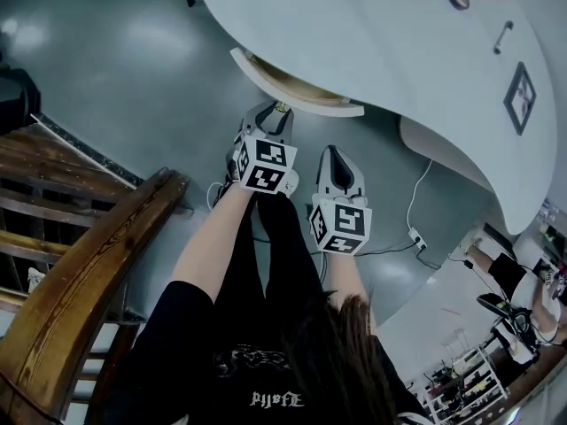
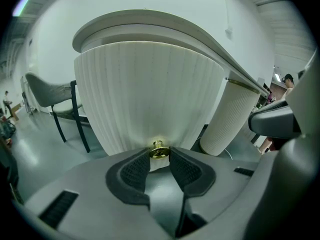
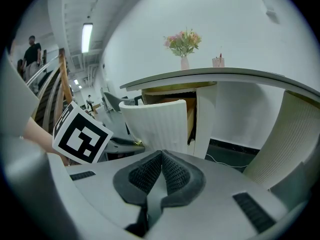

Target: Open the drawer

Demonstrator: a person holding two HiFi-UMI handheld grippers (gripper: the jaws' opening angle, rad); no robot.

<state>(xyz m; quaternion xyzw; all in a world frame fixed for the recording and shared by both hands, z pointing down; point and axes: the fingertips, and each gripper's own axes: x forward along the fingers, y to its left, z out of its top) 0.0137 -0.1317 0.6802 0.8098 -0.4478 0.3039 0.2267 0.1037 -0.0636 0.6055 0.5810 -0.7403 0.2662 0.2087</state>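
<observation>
Where the drawer stands: the drawer (image 1: 297, 91) is at upper centre of the head view, its curved front out from under the edge of the white worktop (image 1: 381, 25). A strip of its wooden inside shows from above.
Left gripper: the left gripper (image 2: 160, 156) has its jaws partway closed, and the pads clamp the small brass knob (image 2: 159, 150) low on the ribbed drawer front (image 2: 150, 94) at centre frame.
Right gripper: the right gripper (image 3: 161, 156) hangs to the right of the left one in the head view, well short of the drawer. Its jaws are pressed together with nothing between them.
Side-on look: in the right gripper view the ribbed front (image 3: 157, 126) stands clear of the opening, with brown board showing behind it at centre.
Progress: the knob is gripped and the drawer is plainly part-way out. By the look of it, the task is well begun but not finished.
Left to do: probably a further pull toward the person until more of the inside is open, then a release of the knob.
Surroundings: a vase of flowers (image 3: 184, 46) stands on the worktop, and a wooden stair rail (image 1: 97, 264) runs along the lower left.
</observation>
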